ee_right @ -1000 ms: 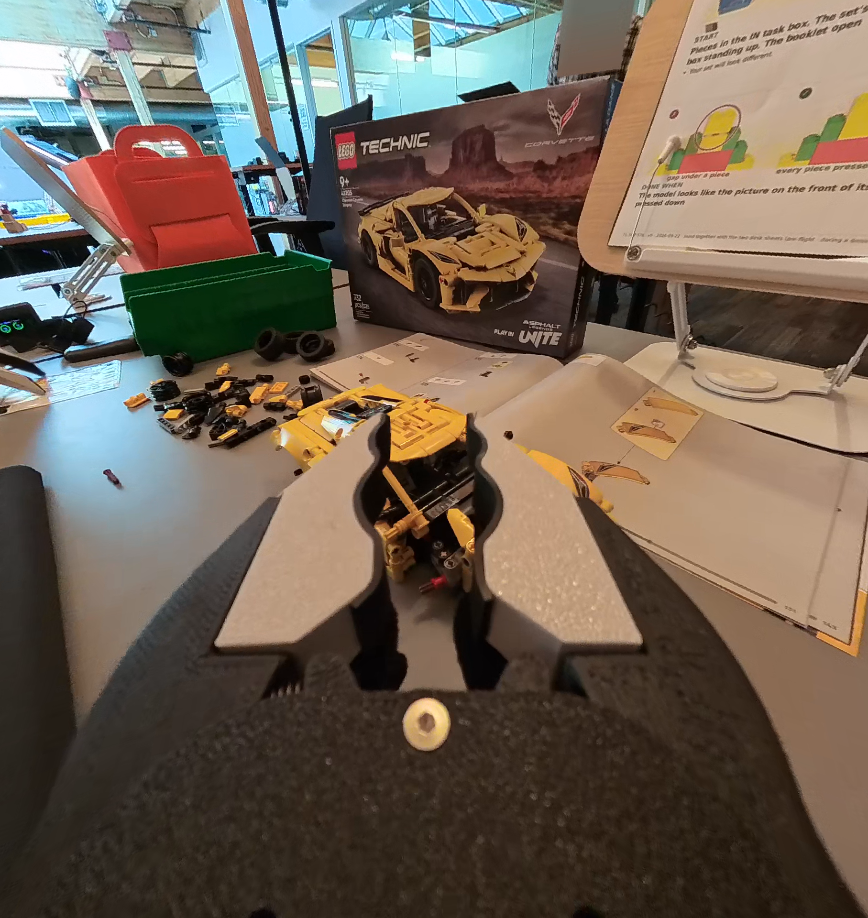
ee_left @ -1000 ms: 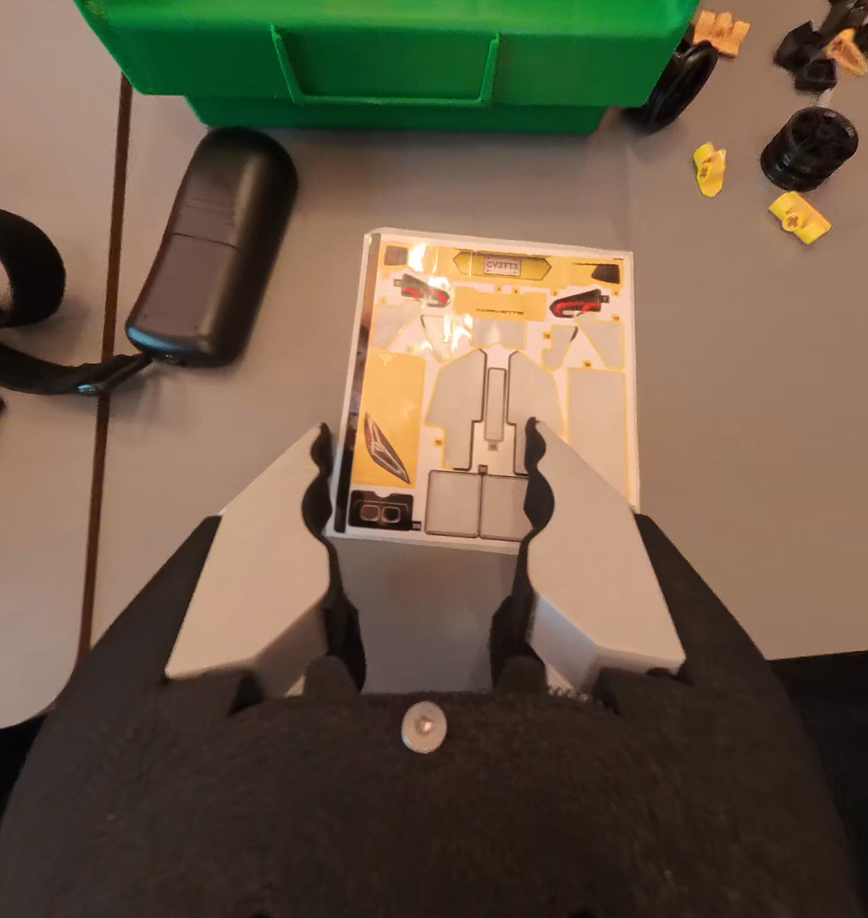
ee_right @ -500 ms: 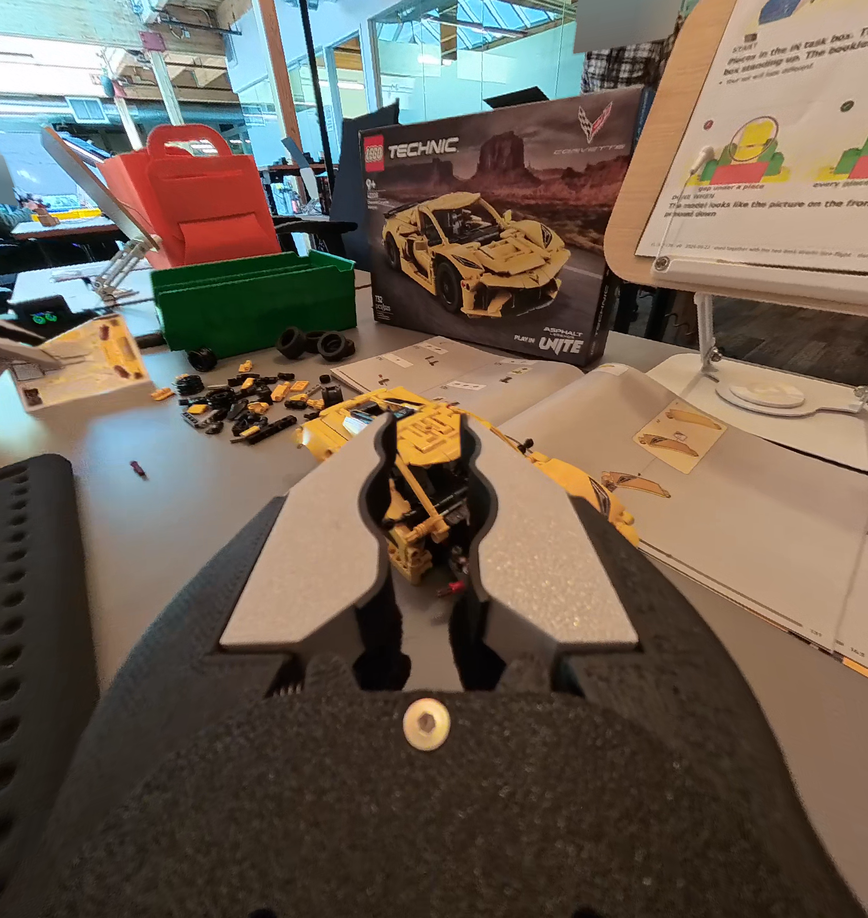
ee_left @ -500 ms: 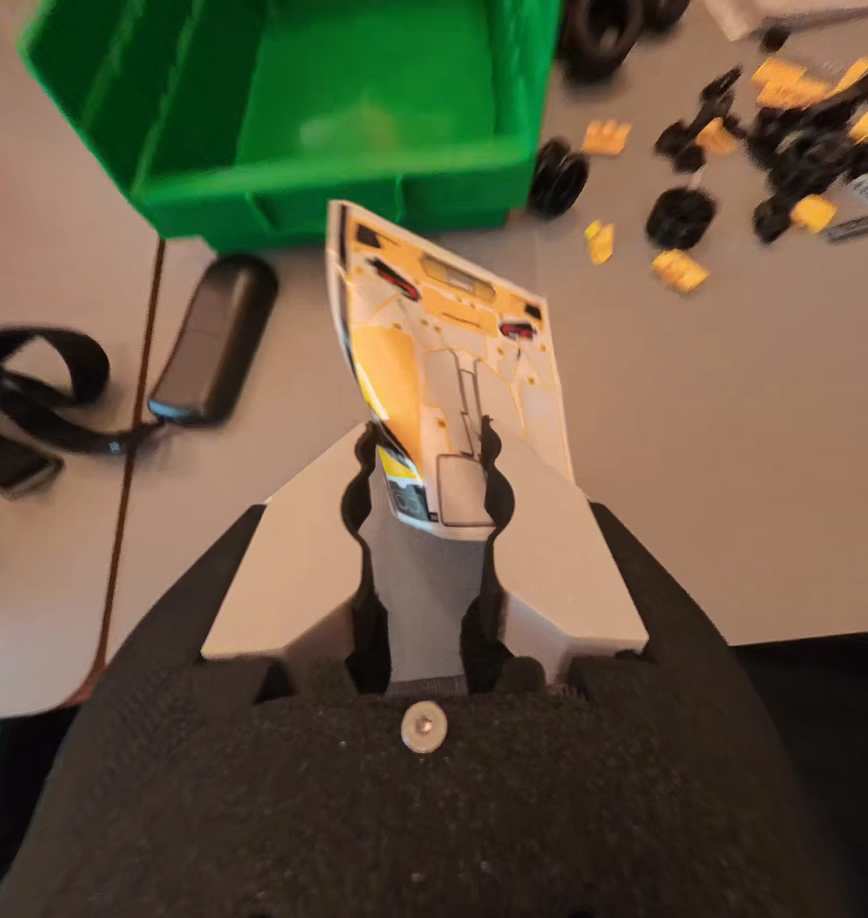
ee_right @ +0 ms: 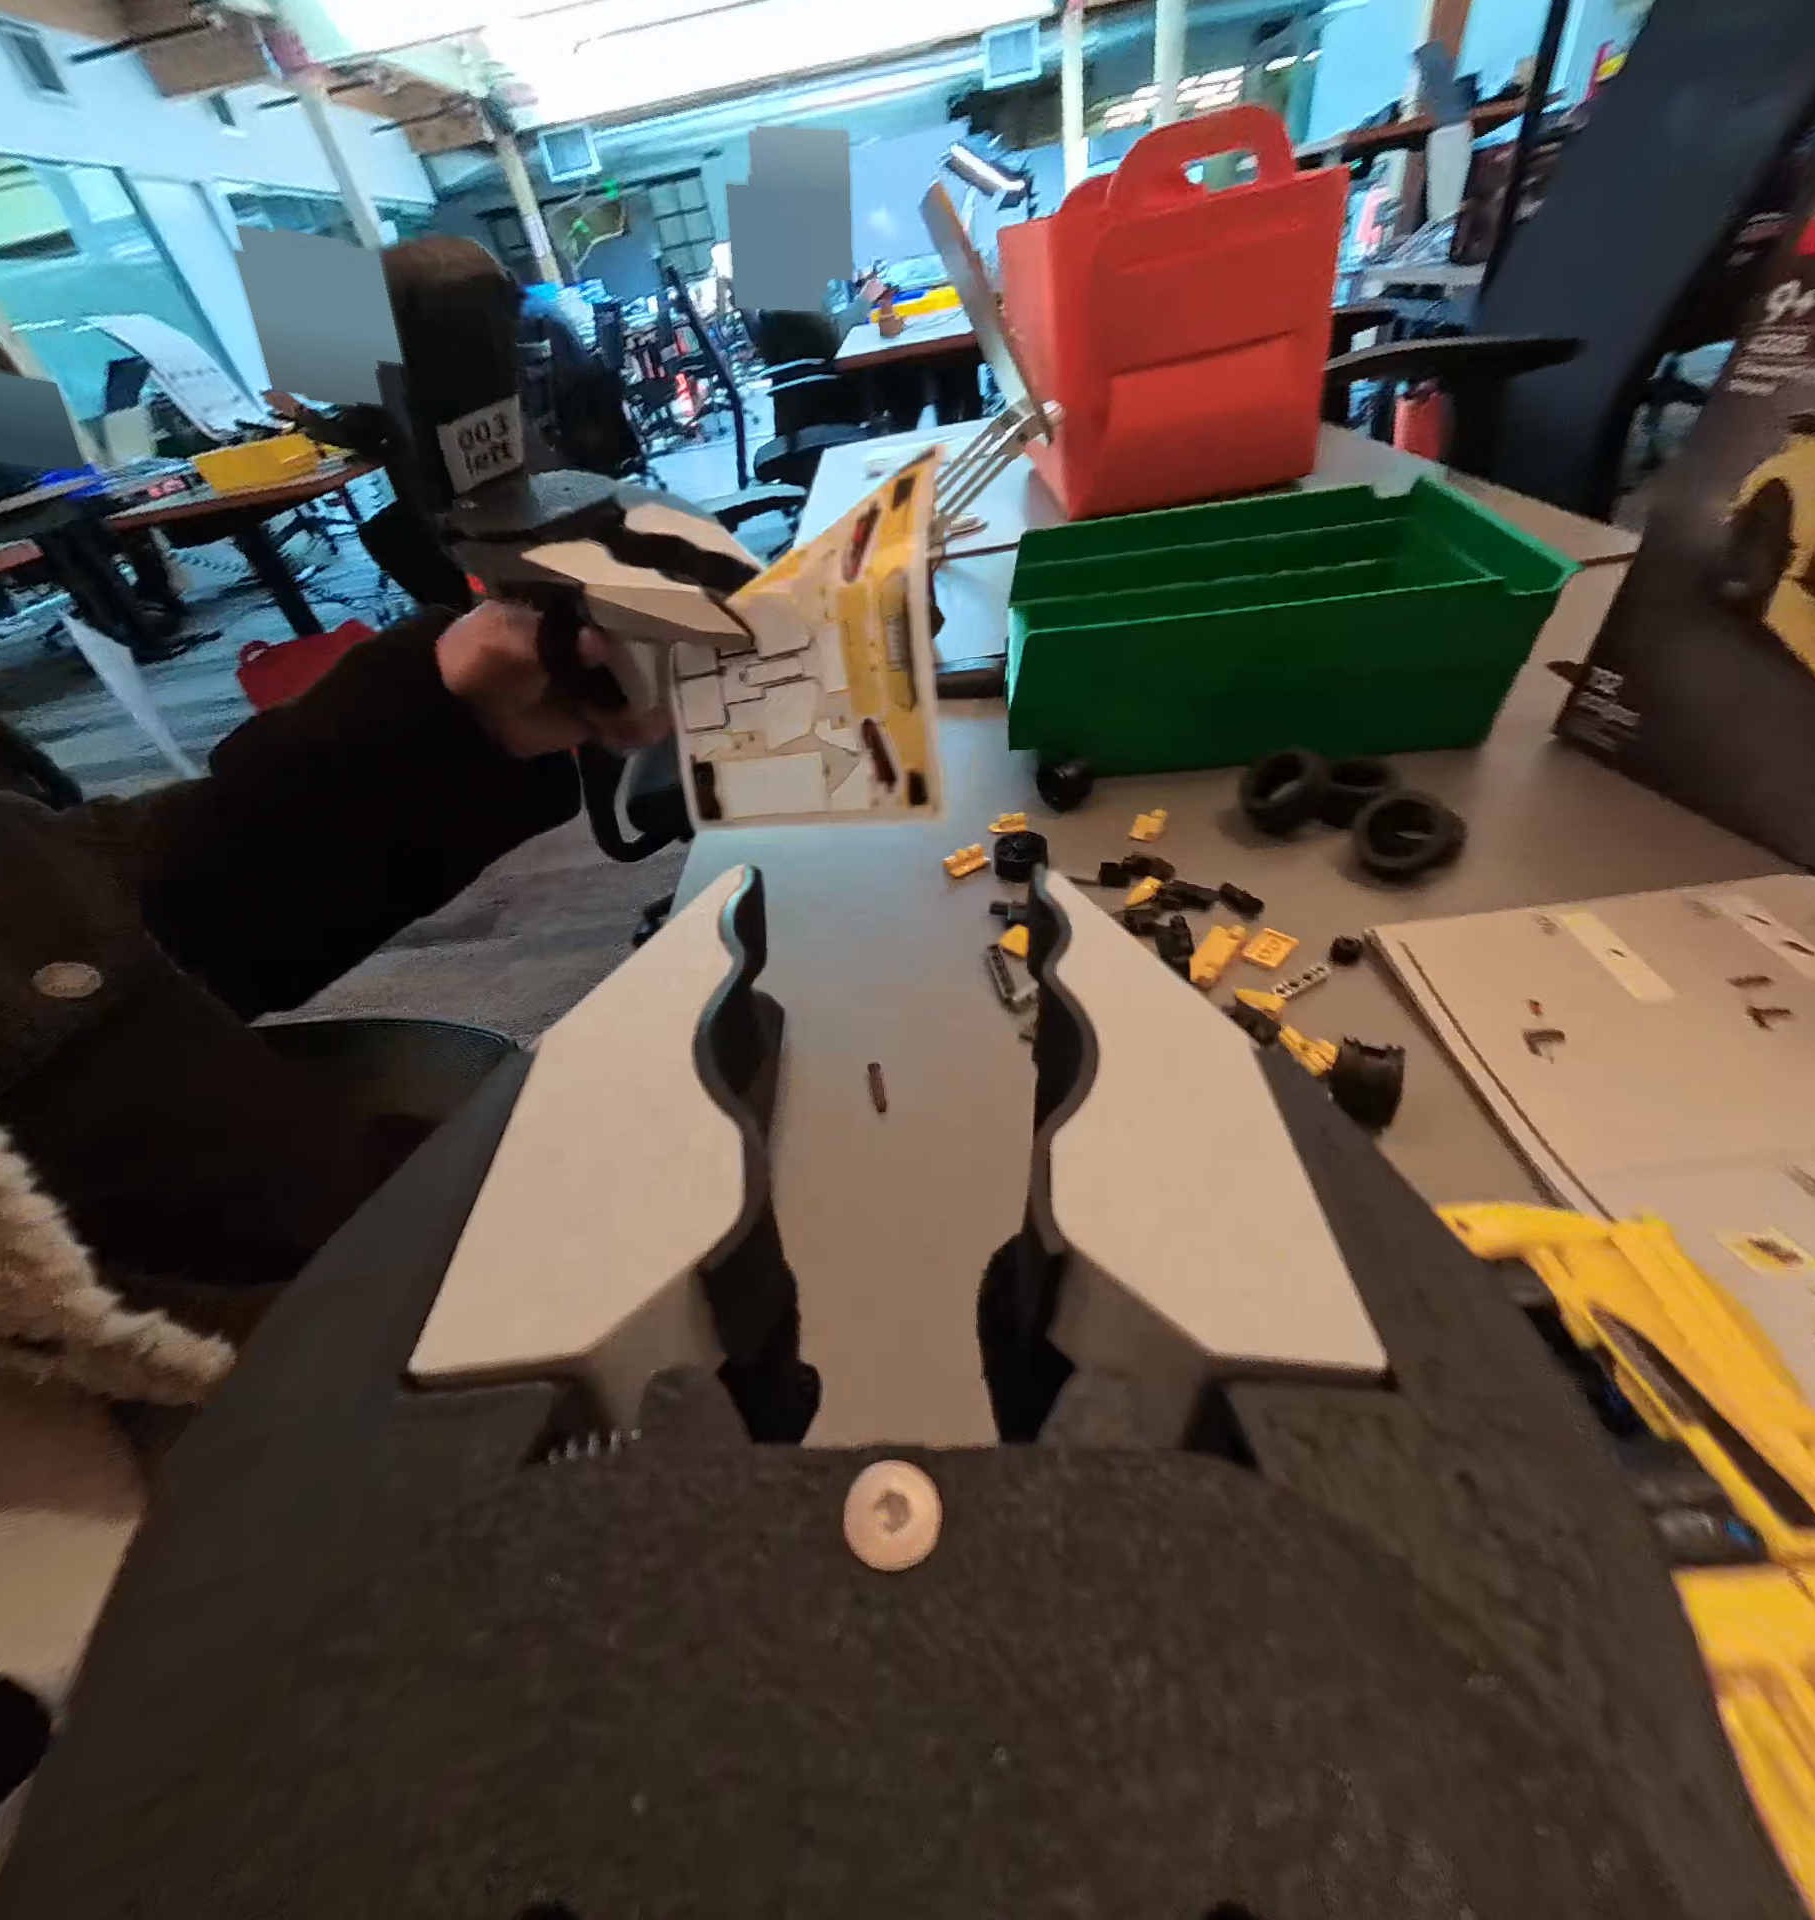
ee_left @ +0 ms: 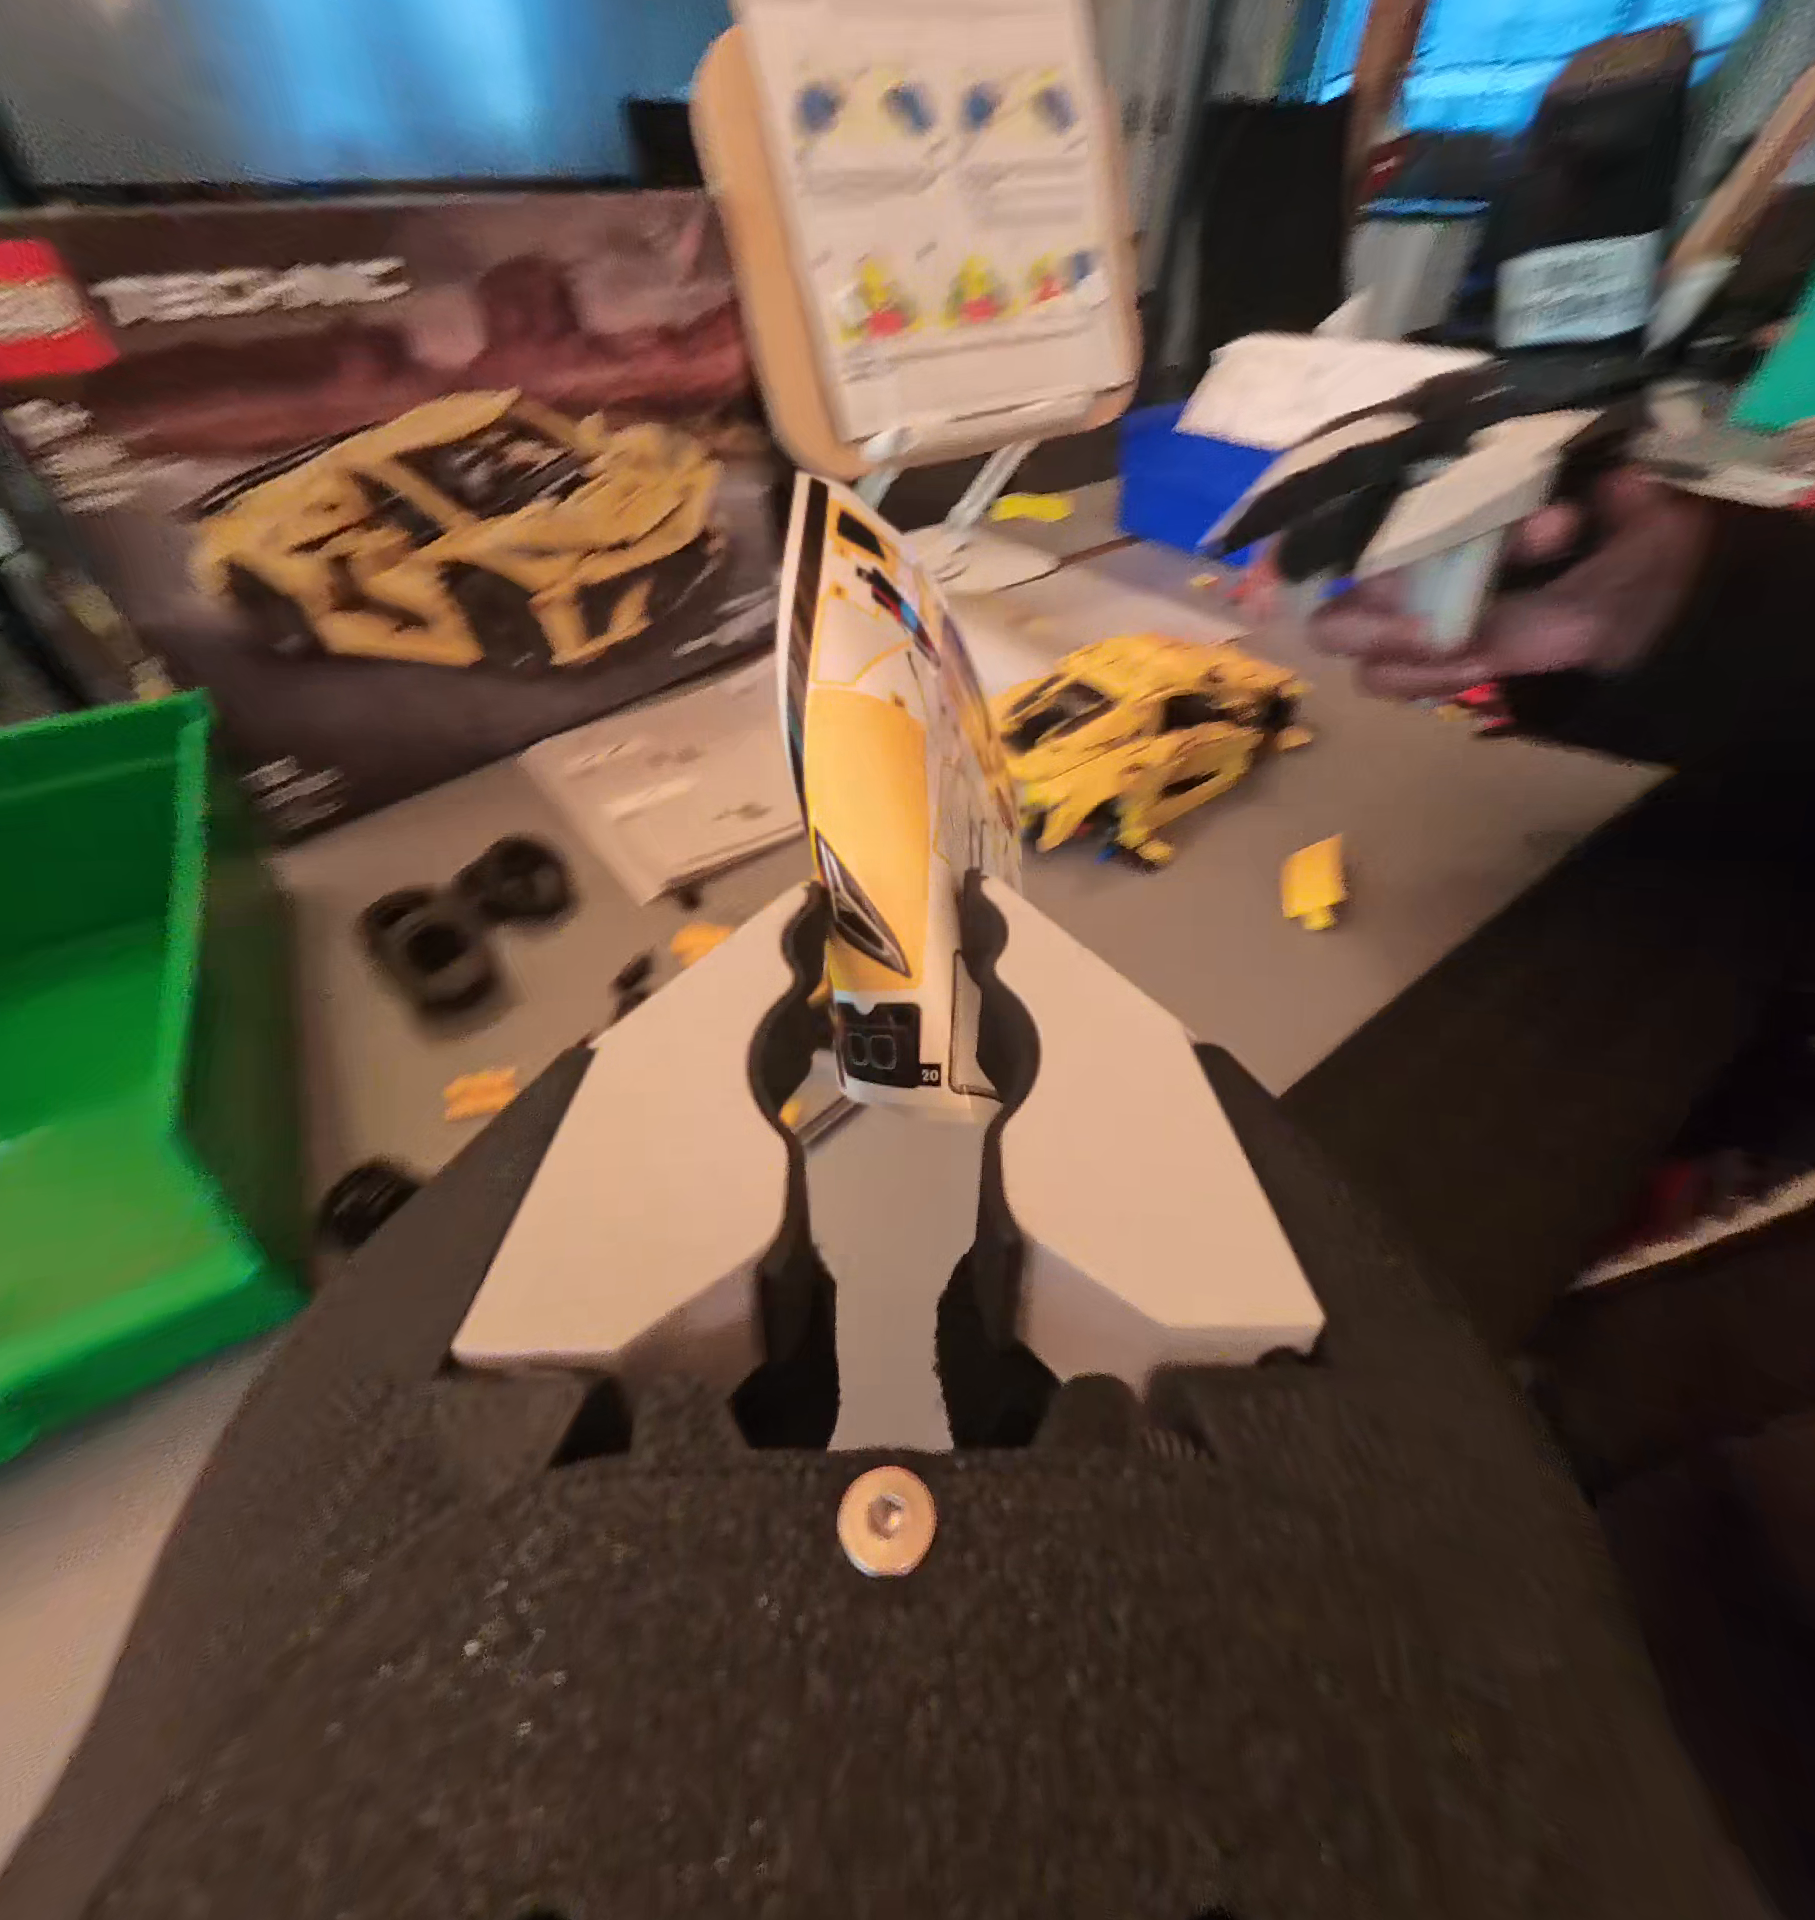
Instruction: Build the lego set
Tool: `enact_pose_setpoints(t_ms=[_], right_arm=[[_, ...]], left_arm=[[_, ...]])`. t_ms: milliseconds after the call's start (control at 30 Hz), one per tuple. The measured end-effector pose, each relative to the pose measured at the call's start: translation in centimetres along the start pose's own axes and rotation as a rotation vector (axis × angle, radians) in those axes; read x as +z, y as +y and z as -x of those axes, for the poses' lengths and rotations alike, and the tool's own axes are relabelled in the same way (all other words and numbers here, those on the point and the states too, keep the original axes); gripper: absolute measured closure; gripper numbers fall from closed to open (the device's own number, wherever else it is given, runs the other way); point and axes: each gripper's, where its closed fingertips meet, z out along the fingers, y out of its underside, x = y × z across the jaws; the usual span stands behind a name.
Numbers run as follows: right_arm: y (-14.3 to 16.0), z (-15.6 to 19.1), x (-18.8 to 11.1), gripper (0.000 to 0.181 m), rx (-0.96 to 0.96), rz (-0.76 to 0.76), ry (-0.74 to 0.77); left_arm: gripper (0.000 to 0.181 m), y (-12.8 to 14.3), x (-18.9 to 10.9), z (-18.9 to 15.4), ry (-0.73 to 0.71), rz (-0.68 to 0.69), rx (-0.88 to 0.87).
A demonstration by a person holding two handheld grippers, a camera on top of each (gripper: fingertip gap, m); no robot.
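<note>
A red tote bag [ee_right: 1183, 312] stands behind the green bin [ee_right: 1267, 623]; office chairs [ee_right: 809, 374] beyond.

left view: dim, motion-blurred | right view: bright, sharper | edges: fisheye-warped

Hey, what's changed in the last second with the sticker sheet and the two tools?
The left tool closed on the sticker sheet, lifted it off the table and swung it up over the loose pieces. The right tool opened wide and turned away from the yellow car toward the sheet. Car, green bin and tires stayed put.
</note>
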Motion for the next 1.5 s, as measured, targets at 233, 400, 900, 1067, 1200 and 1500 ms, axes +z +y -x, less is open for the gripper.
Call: enact_pose_setpoints(t_ms=[233,400,900,1067,1200,1500], right_arm=[[-1.1,2.4,0.9,0.143,0.212,-0.061,-0.305],[1.1,3.0,-4.7,0.181,0.147,0.008,-0.323],[7.0,-0.5,-17.1,0.181,0.321,0.099,-0.274],[7.2,-1.1,-17.2,0.181,0.335,0.098,-0.249],[6.7,-1.5,-17.4,0.181,0.350,0.059,-0.251],[6.3,-1.4,-17.4,0.181,0.379,0.023,-0.283]], left_arm=[[0.155,-3.4,6.1,-8.5,0.289,-0.054,0.009],[0.142,-3.7,10.0,-12.3,0.431,-0.080,-0.025],[0.123,-2.6,20.3,-21.2,1.033,-0.047,-0.343],[0.124,-2.1,21.3,-17.9,1.017,-0.113,-0.592],[0.136,-2.3,20.8,-17.2,1.006,-0.146,-0.613],[0.161,-1.6,20.6,-18.2,1.034,-0.109,-0.586]])
